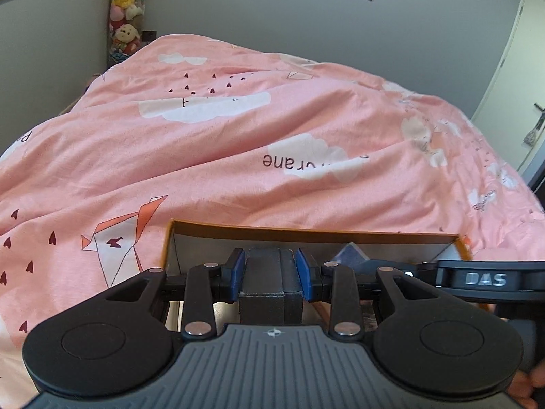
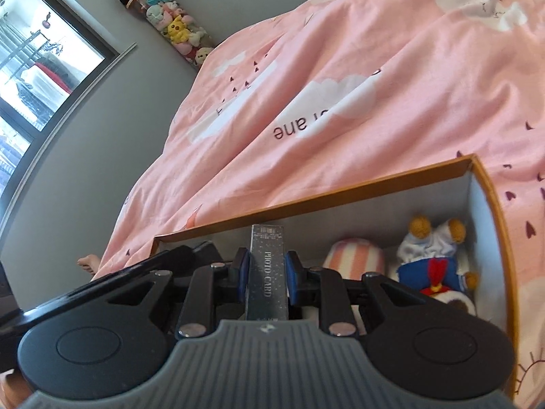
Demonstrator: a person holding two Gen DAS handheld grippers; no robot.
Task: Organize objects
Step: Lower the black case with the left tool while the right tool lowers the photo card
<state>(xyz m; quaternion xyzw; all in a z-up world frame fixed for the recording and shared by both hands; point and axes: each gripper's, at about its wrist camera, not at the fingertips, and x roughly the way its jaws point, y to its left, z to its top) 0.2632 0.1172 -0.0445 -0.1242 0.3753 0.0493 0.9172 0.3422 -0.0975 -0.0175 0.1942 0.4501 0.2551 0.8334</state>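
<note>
An open cardboard box with orange rims (image 1: 306,230) (image 2: 340,192) sits on a pink bed. My left gripper (image 1: 270,271) is shut on a dark grey block (image 1: 264,283) over the box's near side. My right gripper (image 2: 266,269) is shut on a slim black box marked PHOTO CARD (image 2: 267,272) and holds it upright over the box. Inside the box lie a pink-striped soft item (image 2: 354,257) and a plush doll in blue and white (image 2: 432,262). The right gripper's body (image 1: 483,279) shows at the right of the left wrist view.
The pink patterned duvet (image 1: 238,143) covers the bed behind the box. A column of plush toys (image 1: 127,10) hangs in the wall corner. A window (image 2: 37,58) is at the left, a door (image 1: 511,68) at the right. A bare foot (image 2: 88,262) shows beside the bed.
</note>
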